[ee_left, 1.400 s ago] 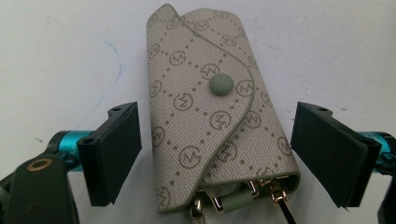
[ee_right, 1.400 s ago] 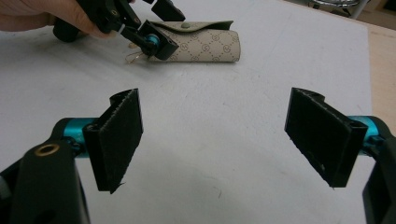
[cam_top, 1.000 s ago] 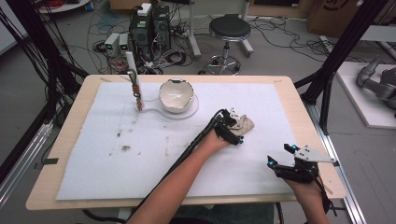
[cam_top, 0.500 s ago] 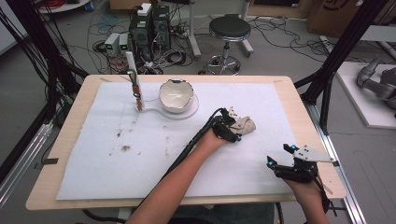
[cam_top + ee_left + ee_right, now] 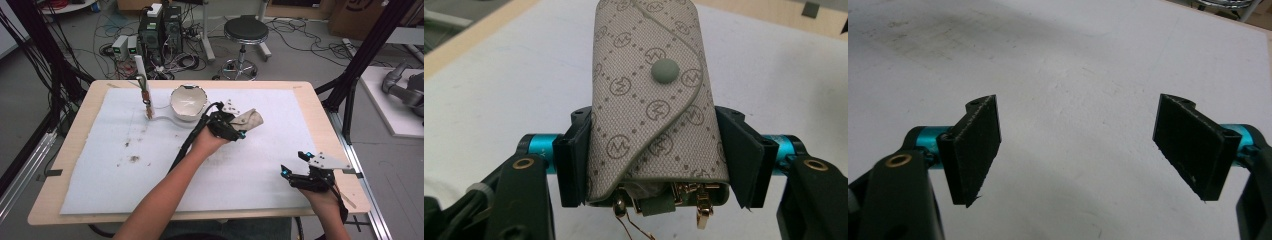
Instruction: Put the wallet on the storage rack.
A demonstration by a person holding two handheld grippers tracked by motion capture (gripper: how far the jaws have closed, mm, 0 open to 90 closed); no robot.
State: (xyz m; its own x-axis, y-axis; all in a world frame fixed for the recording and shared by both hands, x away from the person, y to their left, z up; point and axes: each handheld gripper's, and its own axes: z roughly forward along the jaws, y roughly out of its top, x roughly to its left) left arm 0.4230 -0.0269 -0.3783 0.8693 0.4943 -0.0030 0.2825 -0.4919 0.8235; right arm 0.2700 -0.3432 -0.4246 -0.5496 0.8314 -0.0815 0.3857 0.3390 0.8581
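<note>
Left gripper (image 5: pixel 239 126): fingers clamped on beige monogram-fabric key pouch with snap flap (image 5: pixel 651 95), held off white-covered worktop (image 5: pixel 100 190), 3 o'clock of white bowl (image 5: pixel 188 102). Step: pickup, carry. Next, likely: placement or handover. Right gripper (image 5: pixel 1075 150): fingers wide open, empty, 4 o'clock.

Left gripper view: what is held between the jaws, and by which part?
The left gripper grips a beige patterned key pouch by its two long sides, near the open end where the metal clips hang out.
</note>
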